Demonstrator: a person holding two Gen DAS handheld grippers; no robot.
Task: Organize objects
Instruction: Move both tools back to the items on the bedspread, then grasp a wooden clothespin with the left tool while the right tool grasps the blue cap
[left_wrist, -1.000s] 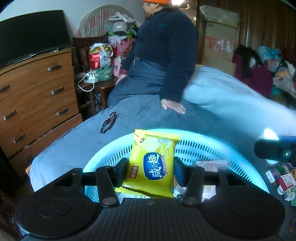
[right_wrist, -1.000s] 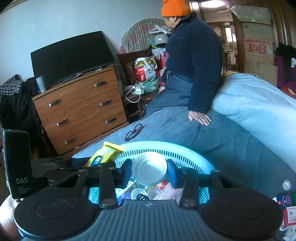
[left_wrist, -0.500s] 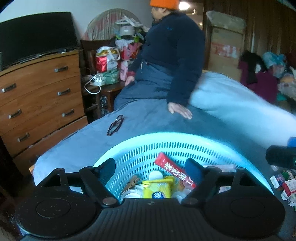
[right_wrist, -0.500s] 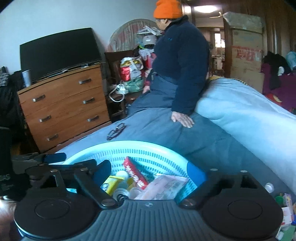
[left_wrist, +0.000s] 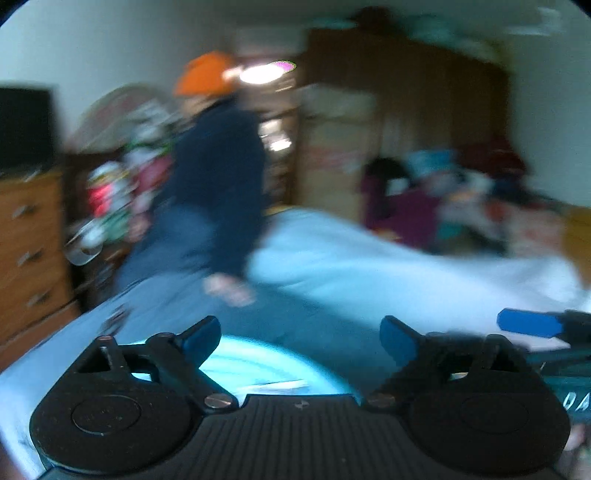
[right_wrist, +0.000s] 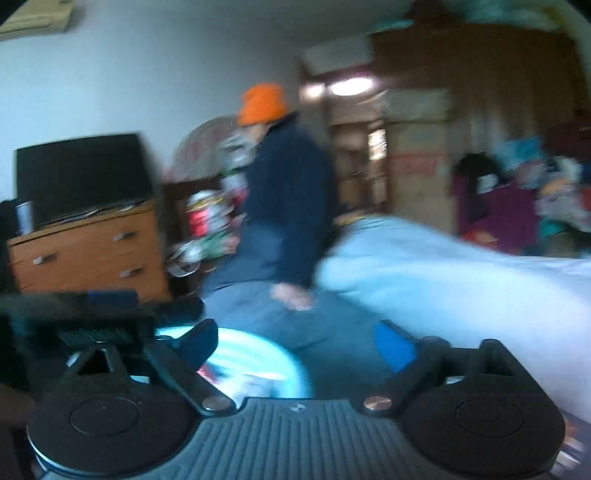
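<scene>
Below and between the spread fingers of the left tongs (left_wrist: 299, 338), a pale turquoise basket (left_wrist: 258, 363) sits on the bed (left_wrist: 369, 266); only its curved rim and a smear of contents show, blurred. Left tongs stand wide apart, nothing between them. Basket lies low in that view, nearer the left finger than the right.

Right wrist view: right tongs (right_wrist: 295, 341) also wide, gripping nothing. Same basket (right_wrist: 255, 360) sits below and left of their centre, beside the left finger; something red inside, too blurred to name. Body of the left tool crosses the left edge of this view, above the basket's near side.

Beyond: a person in an orange hat (right_wrist: 263, 103) and dark jacket sits on the bed edge, one hand (right_wrist: 291, 295) resting on the cover. Wooden dresser (right_wrist: 88, 247) at left. Both views heavily motion-blurred.
</scene>
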